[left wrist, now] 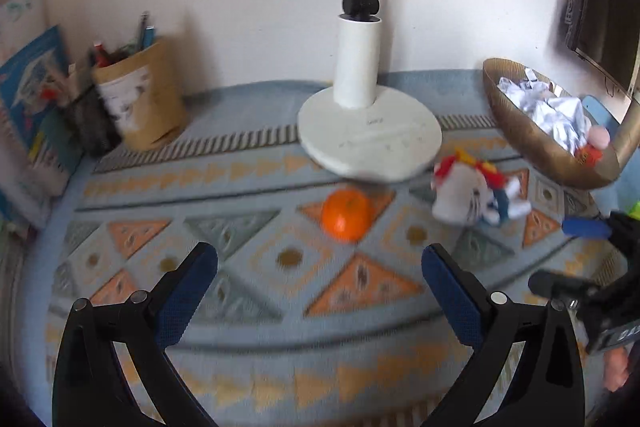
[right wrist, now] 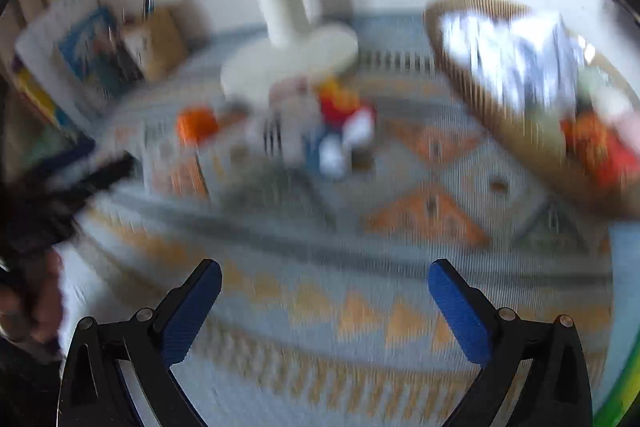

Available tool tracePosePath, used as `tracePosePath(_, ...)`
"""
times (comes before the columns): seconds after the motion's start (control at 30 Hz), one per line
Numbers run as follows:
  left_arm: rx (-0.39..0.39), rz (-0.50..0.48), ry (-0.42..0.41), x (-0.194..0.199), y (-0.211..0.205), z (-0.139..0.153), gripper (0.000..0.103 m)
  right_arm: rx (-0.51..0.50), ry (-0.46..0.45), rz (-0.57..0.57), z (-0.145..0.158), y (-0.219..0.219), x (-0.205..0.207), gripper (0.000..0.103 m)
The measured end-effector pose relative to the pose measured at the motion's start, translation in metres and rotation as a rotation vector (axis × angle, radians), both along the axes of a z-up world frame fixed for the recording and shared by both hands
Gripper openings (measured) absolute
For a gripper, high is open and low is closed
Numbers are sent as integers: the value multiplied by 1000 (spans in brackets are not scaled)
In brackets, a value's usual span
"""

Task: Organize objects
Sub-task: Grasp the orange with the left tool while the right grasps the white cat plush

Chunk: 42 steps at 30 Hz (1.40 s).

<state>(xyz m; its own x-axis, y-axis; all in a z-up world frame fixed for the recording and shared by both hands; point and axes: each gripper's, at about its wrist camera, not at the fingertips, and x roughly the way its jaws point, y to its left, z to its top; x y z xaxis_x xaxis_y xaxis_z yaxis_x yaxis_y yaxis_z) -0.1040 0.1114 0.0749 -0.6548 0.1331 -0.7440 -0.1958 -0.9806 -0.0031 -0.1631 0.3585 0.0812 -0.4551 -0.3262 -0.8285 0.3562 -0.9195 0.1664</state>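
Orange beyond left tongs, both tongs spread wide, right tongs empty

A: Left wrist view: low over the patterned cloth, facing the wall; orange near ahead, lamp base just beyond

B: Right wrist view: further right, similarly low, same heading, heavily blurred. Shared: orange, lamp base, plush toy, basket; each view catches the other gripper at its edge
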Motion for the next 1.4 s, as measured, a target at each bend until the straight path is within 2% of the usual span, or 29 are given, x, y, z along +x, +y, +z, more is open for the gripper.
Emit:
tracePosePath(0.07, 32, -19, -1, -12, 4, -7, 102, -12, 41, 0, 7, -4, -17, 103)
tracePosePath(0.17, 47, -11, -3, -27, 7, -16, 99, -41, 46, 2, 7, -10, -38, 103)
tracePosePath(0.23, 66, -8, -11, -31, 7, -19, 96, -54, 57, -1, 3, -16, -47, 98)
tracePosePath(0.3, 62, 16, -6, -33, 6, -22, 89, -45, 71, 18, 0, -23, -54, 95)
tracePosePath(0.37, 63, 31, -2, -31, 3, -24, 88, -16, 71, 51, -6, -31, -56, 90)
tracePosePath(0.47, 101, 22, -15, -31, -1, -25, 88, -3, 95, 67, -13, -35, -53, 89)
tracePosePath(0.5, 98, 23, -3, -30, 0, -24, 87, 1, 105, 61, -14, -35, -53, 85)
tracePosePath(0.53, 95, 15, 0, -31, 2, -24, 85, -2, 108, 59, -16, -36, -55, 75)
tracePosePath(0.6, 89, -3, -22, -33, 5, -27, 66, -17, 91, 68, -20, -35, -57, 71)
tracePosePath(0.63, 87, -9, -45, -35, 7, -30, 60, -21, 91, 76, -20, -36, -57, 68)
tracePosePath(0.67, 97, -17, -67, -36, 7, -32, 45, -17, 106, 77, -19, -36, -55, 67)
tracePosePath(0.7, 118, -33, -76, -37, 6, -33, 35, -8, 122, 79, -18, -38, -54, 65)
tracePosePath(0.83, 118, -42, -47, -31, 7, -30, 35, 62, 202, 105, -16, -50, -42, 62)
tracePosePath(1.0, 109, -42, -55, -12, 6, -23, 35, 54, 235, 100, -11, -47, -36, 62)
tracePosePath(1.17, 127, -17, -47, 41, -8, -16, 35, 46, 160, 79, -3, -26, -9, 62)
tracePosePath(1.27, 154, 16, -39, 71, -7, -19, 35, -21, 86, 68, -1, -1, 23, 62)
tracePosePath(1.4, 133, 32, -45, 99, 2, -23, 35, -38, 45, 0, -7, 27, 62, 62)
